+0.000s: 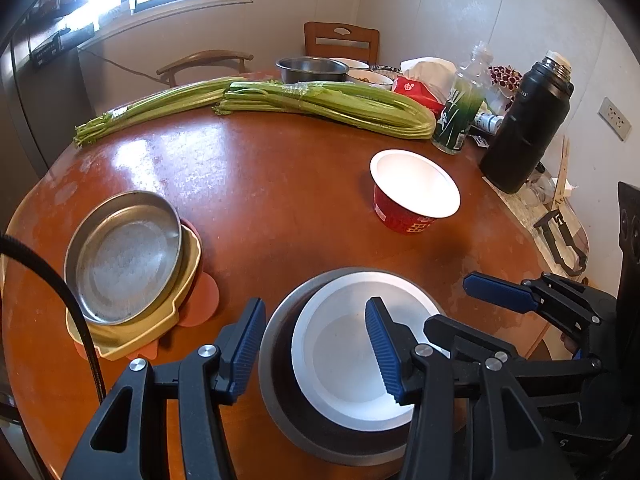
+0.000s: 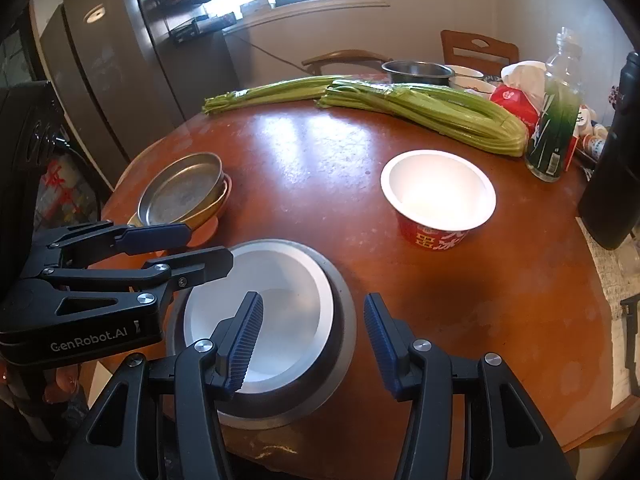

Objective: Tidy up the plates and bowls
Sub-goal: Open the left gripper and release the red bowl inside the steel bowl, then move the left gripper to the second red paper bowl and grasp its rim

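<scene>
Tongs hang released on both sides: left tongs (image 1: 316, 344) straddle the near rim of the white bowl (image 1: 352, 352), nested upright in a steel bowl (image 1: 280, 396); right tongs (image 2: 314, 344) hover over the pair's right edge. Next, probably, close squarely on the rim and lift straight, avoiding tilt. Farther ahead, the red cup (image 1: 412, 196) opens upward; left, a steel plate (image 1: 124, 256) lies flat. All round; no long axis.

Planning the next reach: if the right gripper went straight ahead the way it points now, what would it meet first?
Probably bare table beyond the nested silver bowls. The open right gripper has its left finger over the white bowl. Farther on lies the celery; the red paper bowl sits right of that line. Depth is unclear.
</scene>
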Demonstrator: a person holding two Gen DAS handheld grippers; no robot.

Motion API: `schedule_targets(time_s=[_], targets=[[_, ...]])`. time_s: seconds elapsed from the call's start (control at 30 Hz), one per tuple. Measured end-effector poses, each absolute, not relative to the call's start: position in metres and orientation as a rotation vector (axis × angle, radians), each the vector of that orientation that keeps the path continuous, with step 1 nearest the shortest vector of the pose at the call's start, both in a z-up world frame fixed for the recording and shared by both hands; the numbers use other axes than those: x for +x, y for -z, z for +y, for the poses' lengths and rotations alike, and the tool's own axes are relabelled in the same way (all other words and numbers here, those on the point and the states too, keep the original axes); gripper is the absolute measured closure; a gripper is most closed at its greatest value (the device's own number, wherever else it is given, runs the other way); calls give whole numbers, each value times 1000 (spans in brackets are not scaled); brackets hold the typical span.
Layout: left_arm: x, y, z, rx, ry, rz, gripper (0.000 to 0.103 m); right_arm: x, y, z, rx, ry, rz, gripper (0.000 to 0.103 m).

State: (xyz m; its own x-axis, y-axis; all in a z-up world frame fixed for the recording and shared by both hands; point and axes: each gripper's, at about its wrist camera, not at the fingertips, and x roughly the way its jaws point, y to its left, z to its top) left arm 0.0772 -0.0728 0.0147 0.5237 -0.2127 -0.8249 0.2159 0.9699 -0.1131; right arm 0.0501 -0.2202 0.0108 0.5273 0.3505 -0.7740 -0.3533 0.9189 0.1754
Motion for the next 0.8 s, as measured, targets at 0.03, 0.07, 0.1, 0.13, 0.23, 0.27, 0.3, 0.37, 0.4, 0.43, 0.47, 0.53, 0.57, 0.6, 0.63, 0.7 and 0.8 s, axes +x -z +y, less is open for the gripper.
schedule_targets(time_s=[0.03, 0.07, 0.1, 0.13, 0.23, 0.27, 0.3, 0.37, 0.4, 0.43, 0.47, 0.53, 0.57, 0.6, 0.63, 0.7, 0.8], targets=[[79, -15, -73, 5, 256, 986, 51, 51, -11, -222, -2, -419, 923, 48], [79, -16, -74, 7, 255, 985, 51, 53, -12, -223, -2, -418, 922, 48], [80, -17, -75, 10, 255, 982, 51, 54, -12, -223, -1, -416, 921, 48], [81, -17, -76, 12, 255, 982, 51, 56, -12, -224, 1, -414, 920, 48], [86, -18, -78, 16, 257, 981, 51, 60, -13, -226, 3, -411, 920, 48], [87, -18, -79, 17, 258, 981, 51, 61, -14, -227, 4, -410, 919, 48], [89, -19, -80, 18, 258, 982, 51, 62, -15, -228, 5, -410, 917, 48], [91, -19, -81, 20, 260, 981, 51, 65, -16, -229, 4, -409, 913, 48], [93, -20, -82, 21, 261, 980, 51, 66, -16, -230, 4, -409, 912, 48], [94, -20, -82, 21, 262, 980, 51, 68, -17, -230, 4, -409, 909, 47], [95, -21, -83, 22, 263, 979, 51, 69, -18, -231, 5, -408, 907, 47], [98, -22, -84, 25, 265, 976, 51, 72, -19, -232, 6, -406, 904, 47], [100, -23, -85, 26, 266, 975, 51, 73, -20, -233, 6, -405, 901, 46], [102, -24, -85, 27, 267, 973, 51, 75, -21, -233, 6, -404, 900, 46], [103, -25, -86, 30, 270, 971, 51, 77, -21, -234, 8, -402, 899, 45], [108, -26, -87, 33, 272, 970, 51, 80, -22, -235, 9, -397, 898, 44], [115, -27, -90, 36, 280, 972, 51, 86, -23, -240, 13, -388, 896, 44]])
